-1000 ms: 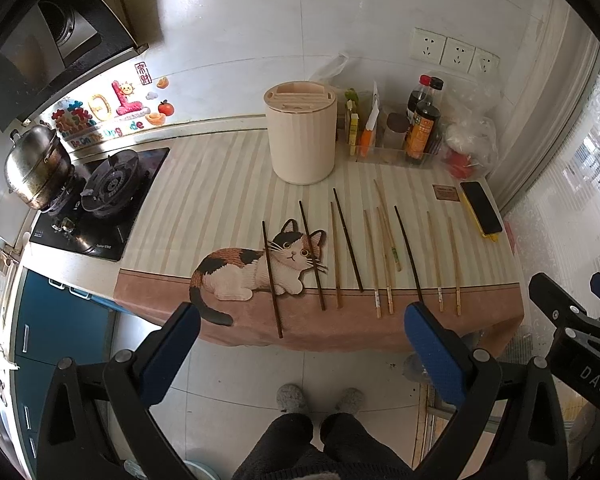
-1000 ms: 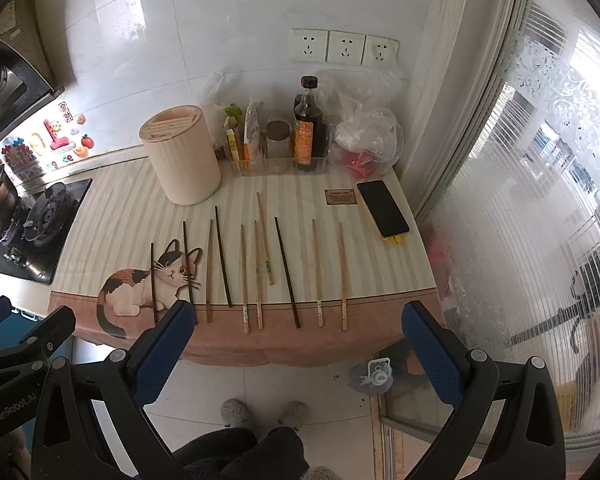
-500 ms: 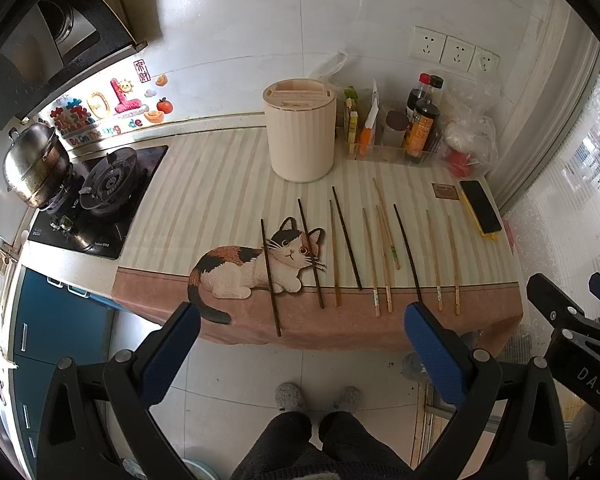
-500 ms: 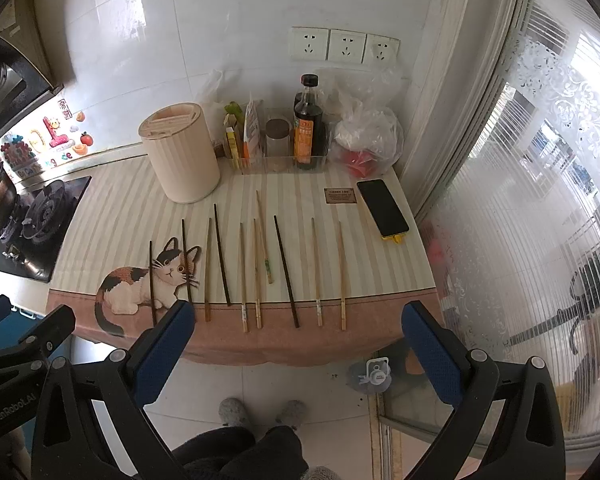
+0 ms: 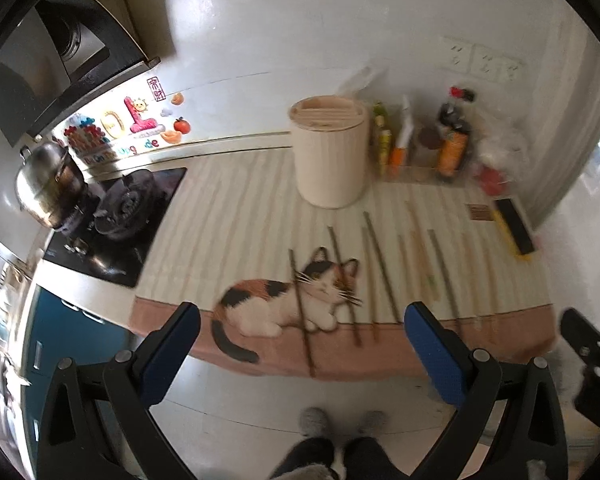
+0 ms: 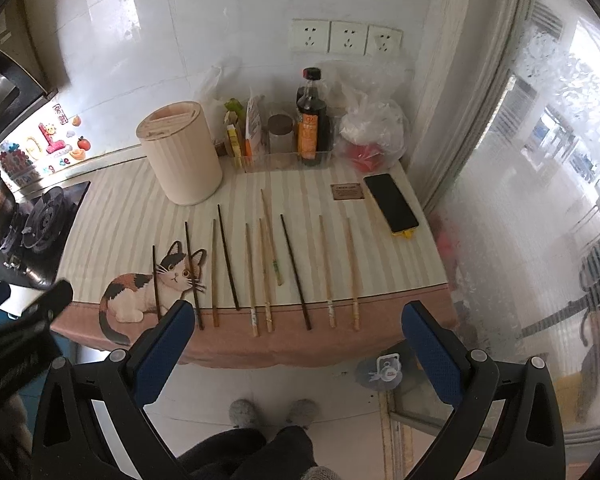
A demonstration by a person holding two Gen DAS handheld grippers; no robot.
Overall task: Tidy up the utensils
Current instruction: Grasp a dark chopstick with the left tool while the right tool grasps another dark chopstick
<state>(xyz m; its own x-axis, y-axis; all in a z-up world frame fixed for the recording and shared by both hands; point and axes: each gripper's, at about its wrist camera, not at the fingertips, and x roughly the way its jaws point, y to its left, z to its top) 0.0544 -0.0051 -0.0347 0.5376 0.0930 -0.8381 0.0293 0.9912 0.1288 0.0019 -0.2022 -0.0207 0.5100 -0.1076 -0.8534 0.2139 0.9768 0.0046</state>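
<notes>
Several chopsticks, dark (image 6: 295,271) and light wood (image 6: 353,273), lie side by side across the striped counter mat (image 6: 132,208), tips toward the front edge; they also show in the left wrist view (image 5: 380,268). A cream cylindrical utensil holder (image 6: 180,152) with a slotted lid stands behind them (image 5: 329,151). My left gripper (image 5: 300,332) is open and empty, in front of the counter near the cat picture. My right gripper (image 6: 296,328) is open and empty, in front of the chopsticks' near ends.
A gas stove (image 5: 116,216) with a steel pot (image 5: 48,184) is at the left. A tray of bottles and packets (image 6: 284,136), a plastic bag (image 6: 372,128), a small card (image 6: 347,191) and a phone (image 6: 390,202) sit at the back right. A window is at the right.
My left gripper has moved forward and to the left, so the counter looks nearer and blurred. The right gripper has moved slightly closer. Nothing on the counter has moved.
</notes>
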